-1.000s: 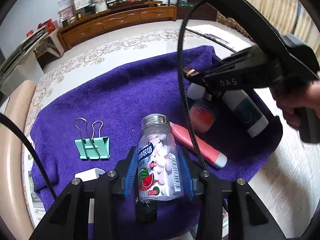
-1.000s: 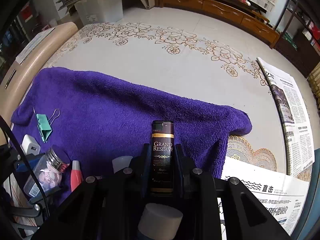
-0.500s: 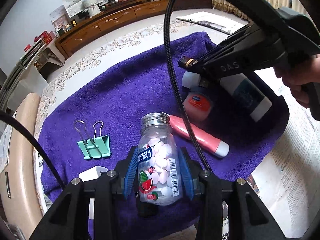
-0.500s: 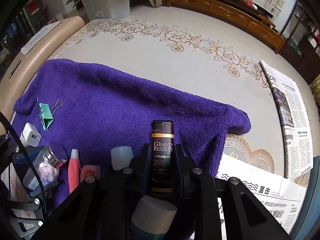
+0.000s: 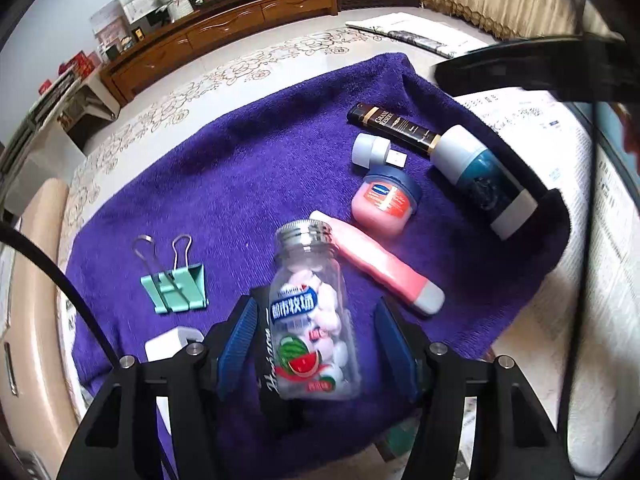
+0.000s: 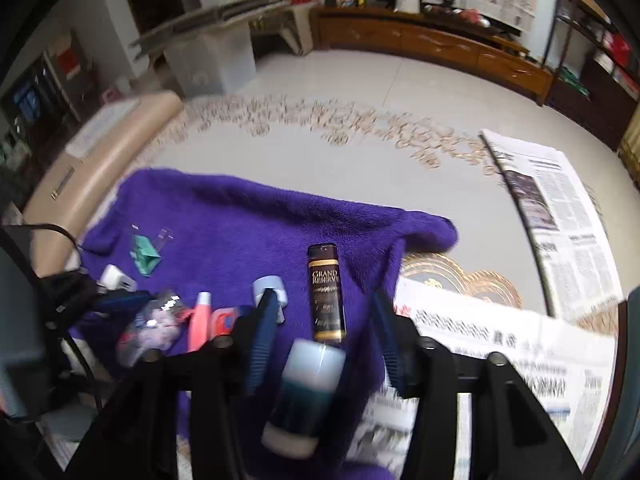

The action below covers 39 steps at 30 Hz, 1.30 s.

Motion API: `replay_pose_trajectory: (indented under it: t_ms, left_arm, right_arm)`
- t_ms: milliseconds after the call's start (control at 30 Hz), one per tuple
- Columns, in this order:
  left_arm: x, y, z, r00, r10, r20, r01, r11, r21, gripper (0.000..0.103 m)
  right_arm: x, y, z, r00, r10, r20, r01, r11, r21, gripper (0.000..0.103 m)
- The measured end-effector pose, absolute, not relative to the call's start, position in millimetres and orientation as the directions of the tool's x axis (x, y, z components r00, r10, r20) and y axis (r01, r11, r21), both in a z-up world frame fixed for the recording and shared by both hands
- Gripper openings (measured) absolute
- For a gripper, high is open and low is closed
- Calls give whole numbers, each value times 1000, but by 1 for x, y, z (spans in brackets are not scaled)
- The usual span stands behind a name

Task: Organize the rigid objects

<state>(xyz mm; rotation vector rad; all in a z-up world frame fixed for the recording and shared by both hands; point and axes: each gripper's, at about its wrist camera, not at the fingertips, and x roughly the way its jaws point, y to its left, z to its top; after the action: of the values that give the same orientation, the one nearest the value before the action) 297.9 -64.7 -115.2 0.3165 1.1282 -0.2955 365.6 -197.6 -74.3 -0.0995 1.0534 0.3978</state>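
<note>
Lying between the spread blue pads of the left gripper, the clear candy bottle with its silver screw cap rests on the purple towel, with a gap showing on each side, so the jaws stand wide and grip nothing. Just to its left sit a white charger block and, a little farther, a mint-green binder clip with its wire handles pointing away. Just right of the bottle's cap lies a pink tube, and beyond that a pink jar with a blue lid, a small grey-capped vial, a teal-and-white roll-on bottle and the dark Grand Reserve lighter, grouped toward the towel's right end. Seen from the right wrist, the right gripper is also wide apart and empty; the roll-on bottle lies between its fingers, with the lighter just ahead, flat on the towel. Newspapers lie on the patterned floor to the right, and a wooden cabinet runs along the far wall.
</note>
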Motion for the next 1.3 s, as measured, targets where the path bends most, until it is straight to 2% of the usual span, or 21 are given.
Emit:
replay_pose_trajectory:
  t_ms: [67,133,167,233,300,500,733,1300]
  left_arm:
    - [289,-62,-111,404,-80,-911,377,922,86,67]
    - [279,-60,-101,431,-84,-898,362,928,87,79]
    - [272,-59,-95,452,-85,-888,352,932,90,83]
    - [258,-54,-83,496,-88,-864,325,942,90,103]
    - [245,-47,-75,519,-64,-852,278,956,97,103]
    - [199,-13,-52,560,-124,-819,142,988,-53,103]
    - [153,0,-31,613,-51,-789,60,998,-19,103]
    - [74,7,-9,628,-10,-779,20,1000,3,103]
  right_arm:
    - [350,-205,-63,458,276,-845,-337,934,122,65]
    - [332,-211,-53,479,284,-830,-312,939,142,80]
    - [322,-212,-48,488,292,-823,-305,940,153,84]
    - [301,-212,-41,500,299,-813,-291,942,168,97]
    - [283,-213,-36,512,299,-805,-276,945,175,103]
    - [225,-205,-22,550,264,-792,-194,963,186,103]
    - [171,-187,-8,550,254,-795,-192,965,176,103]
    - [87,-179,5,536,208,-818,-143,977,155,103]
